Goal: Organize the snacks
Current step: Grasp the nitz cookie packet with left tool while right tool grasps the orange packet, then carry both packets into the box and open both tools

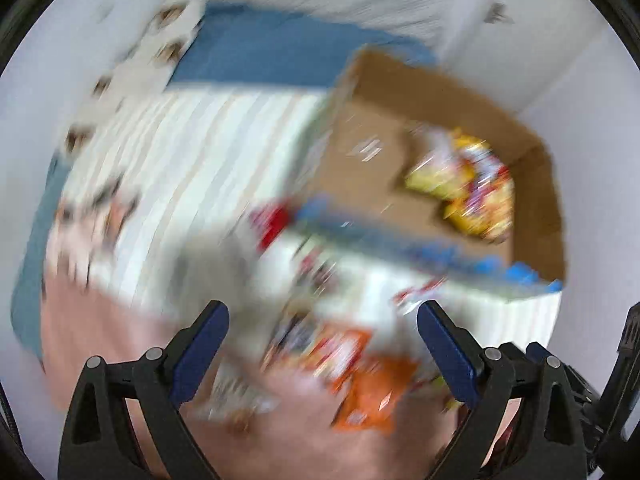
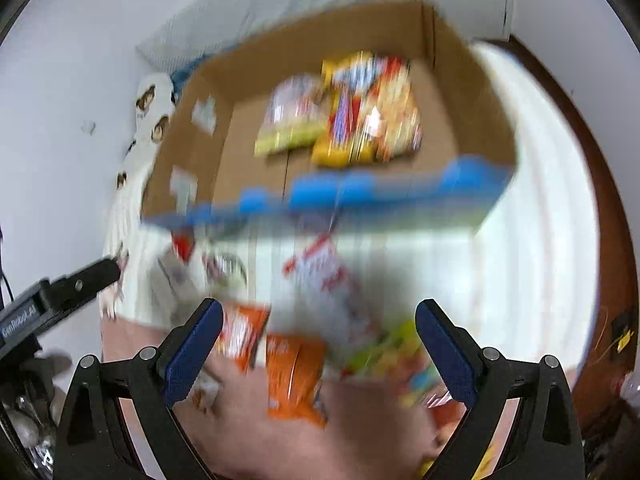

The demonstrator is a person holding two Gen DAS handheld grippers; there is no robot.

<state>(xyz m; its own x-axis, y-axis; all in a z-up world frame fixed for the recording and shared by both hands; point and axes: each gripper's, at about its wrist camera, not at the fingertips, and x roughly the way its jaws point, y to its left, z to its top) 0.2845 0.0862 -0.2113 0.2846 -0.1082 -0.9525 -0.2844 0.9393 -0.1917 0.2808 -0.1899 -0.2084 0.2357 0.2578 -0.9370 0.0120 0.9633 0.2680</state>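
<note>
Both views are motion-blurred. An open cardboard box (image 1: 360,128) (image 2: 460,92) with a blue-printed front edge stands on the bed and holds several yellow and red snack packets (image 1: 468,184) (image 2: 348,120). Loose snack packets lie in front of it, among them an orange bag (image 1: 372,392) (image 2: 294,376), a white and red bag (image 2: 328,284) and a green and yellow bag (image 2: 392,356). My left gripper (image 1: 322,316) is open and empty above the loose packets. My right gripper (image 2: 318,314) is open and empty above the orange bag. The left gripper's finger (image 2: 92,276) shows at the left of the right wrist view.
The bed has a white striped cover (image 1: 192,152), a pink sheet (image 1: 120,352) and a blue sheet (image 1: 272,52). A white patterned cloth (image 1: 160,40) lies along the wall side. A dark wooden bed edge (image 2: 604,216) runs at the right.
</note>
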